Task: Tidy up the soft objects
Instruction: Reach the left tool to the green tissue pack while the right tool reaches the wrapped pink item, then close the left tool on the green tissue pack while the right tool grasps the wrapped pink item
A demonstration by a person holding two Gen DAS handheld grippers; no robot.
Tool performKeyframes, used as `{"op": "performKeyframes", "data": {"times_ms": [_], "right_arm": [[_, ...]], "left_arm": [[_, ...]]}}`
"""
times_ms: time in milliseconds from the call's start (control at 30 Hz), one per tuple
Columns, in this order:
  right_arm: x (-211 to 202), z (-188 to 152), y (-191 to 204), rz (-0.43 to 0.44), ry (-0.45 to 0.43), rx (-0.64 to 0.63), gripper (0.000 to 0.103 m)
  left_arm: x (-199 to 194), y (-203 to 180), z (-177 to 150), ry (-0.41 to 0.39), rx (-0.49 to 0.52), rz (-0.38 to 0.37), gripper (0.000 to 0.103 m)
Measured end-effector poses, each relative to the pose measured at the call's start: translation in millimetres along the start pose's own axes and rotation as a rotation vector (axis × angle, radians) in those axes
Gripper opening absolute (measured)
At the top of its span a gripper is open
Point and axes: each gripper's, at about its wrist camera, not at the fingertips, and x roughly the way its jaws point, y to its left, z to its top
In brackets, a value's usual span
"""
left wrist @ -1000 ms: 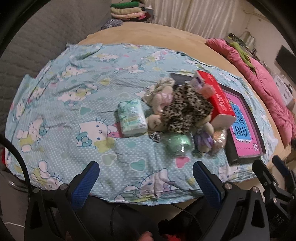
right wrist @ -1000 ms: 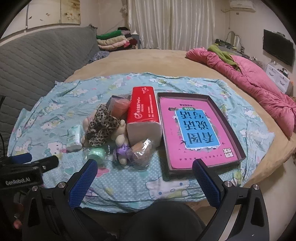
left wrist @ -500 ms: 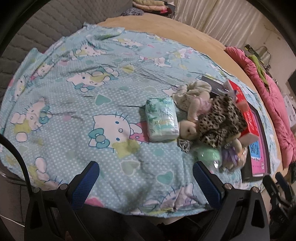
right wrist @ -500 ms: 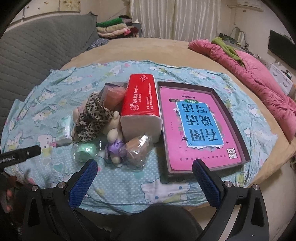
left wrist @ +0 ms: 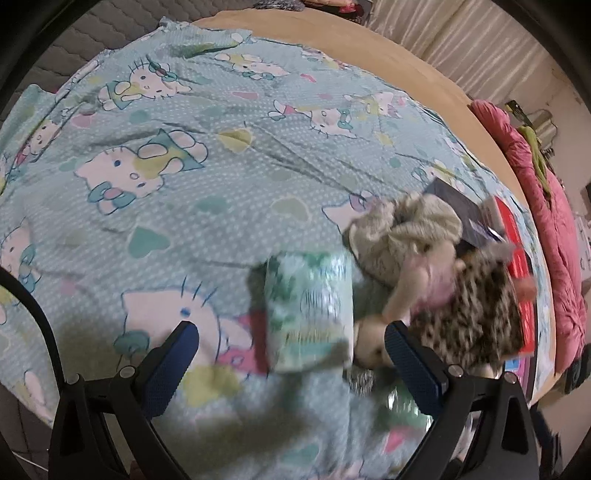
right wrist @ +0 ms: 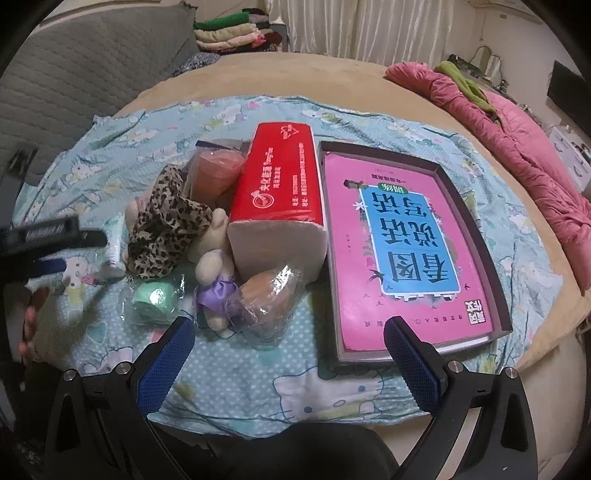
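My left gripper (left wrist: 291, 345) is open, and the green-and-white tissue pack (left wrist: 308, 310) lies just ahead between its blue fingertips. Right of the pack lie a beige plush (left wrist: 406, 229) and a leopard-print cloth (left wrist: 476, 317). My right gripper (right wrist: 288, 343) is open and empty, hovering near the front of the pile. In the right wrist view the pile holds the leopard cloth (right wrist: 166, 225), a red tissue box (right wrist: 279, 181), a small purple-dressed doll (right wrist: 216, 284), a green wrapped ball (right wrist: 153, 299) and a brown wrapped item (right wrist: 267, 295). The left gripper shows at the left (right wrist: 55, 240).
A dark tray with a pink and blue book (right wrist: 402, 240) sits right of the pile. The Hello Kitty sheet (left wrist: 147, 155) covers the round bed. A pink quilt (right wrist: 517, 129) lies at the far right, folded clothes (right wrist: 229, 33) at the back.
My left gripper has moved forward and down toward the tissue pack, which now sits between its fingertips. My right gripper has edged slightly closer to the pile.
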Motion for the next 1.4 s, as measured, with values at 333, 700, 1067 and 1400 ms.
{"op": "performKeyframes", "data": {"times_ms": [333, 700, 1067, 1400], "right_arm": [[34.4, 6.0, 7.1, -0.052, 0.093, -0.071, 0.1], [60.6, 10.3, 16.6, -0.08, 0.147, -0.158, 0.076], [58.7, 17.1, -2.2, -0.023, 0.096, -0.075, 0.05], [60.8, 21.7, -19.9, 0.09, 0.093, 0.025, 0.041]], "left_arm": [[27.4, -10.8, 14.6, 0.027, -0.009, -0.014, 0.088], [40.3, -9.4, 13.2, 0.028, -0.018, -0.048, 0.074], [39.1, 2.6, 9.1, 0.014, -0.022, -0.047, 0.051], [28.5, 8.1, -3.7, 0.003, -0.01, -0.078, 0.049]]}}
